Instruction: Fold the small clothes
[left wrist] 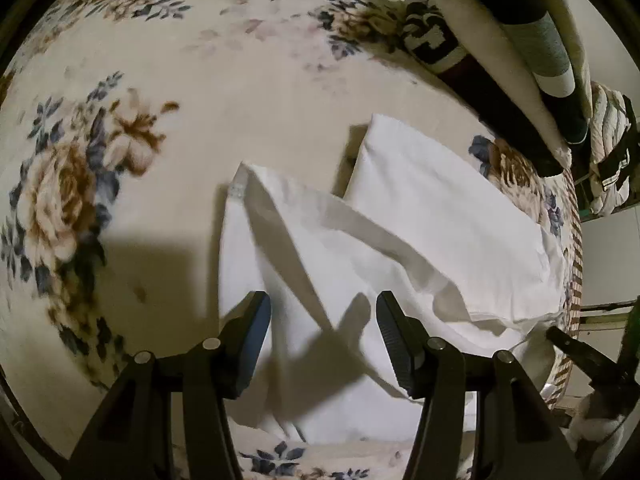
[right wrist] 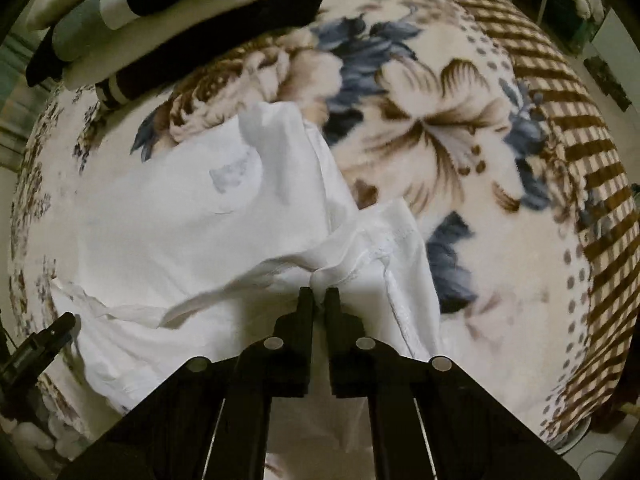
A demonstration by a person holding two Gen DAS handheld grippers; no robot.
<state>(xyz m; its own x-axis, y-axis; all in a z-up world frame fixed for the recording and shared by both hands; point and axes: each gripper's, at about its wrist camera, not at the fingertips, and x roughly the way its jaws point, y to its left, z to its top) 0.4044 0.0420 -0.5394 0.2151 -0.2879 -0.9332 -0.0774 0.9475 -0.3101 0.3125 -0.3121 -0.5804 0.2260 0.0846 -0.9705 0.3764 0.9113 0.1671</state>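
The right tongs (right wrist: 319,294) are pressed together on a bunched fold of the white cotton garment (right wrist: 192,232), pinching it close beside a stitched hem. The left tongs (left wrist: 323,316) stand spread, hovering over the same garment (left wrist: 420,232) with cloth below the gap but nothing between the ribbed pads (left wrist: 390,332).

The garment lies crumpled on a bed covered by a plush cream blanket printed with brown and blue flowers (right wrist: 460,128), near the blanket's brown checked border (right wrist: 580,128). One corner of the cloth carries a small translucent tab, and a faint grey print shows through the fabric in the right wrist view.

Beyond the garment, at the far side of the bed, sits a stack of folded clothes in black, cream and grey (left wrist: 520,52), touching the blanket. The same stack (right wrist: 168,12) fills the upper left of the right wrist view.

The room is dim, with hard shadows of the tongs across cloth and blanket. Past the bed's edge there is a pale wall or cabinet and a heap of quilted fabric, too distorted to make out. The garment's near end is cut off behind the black tong frames, so its full shape cannot be told.
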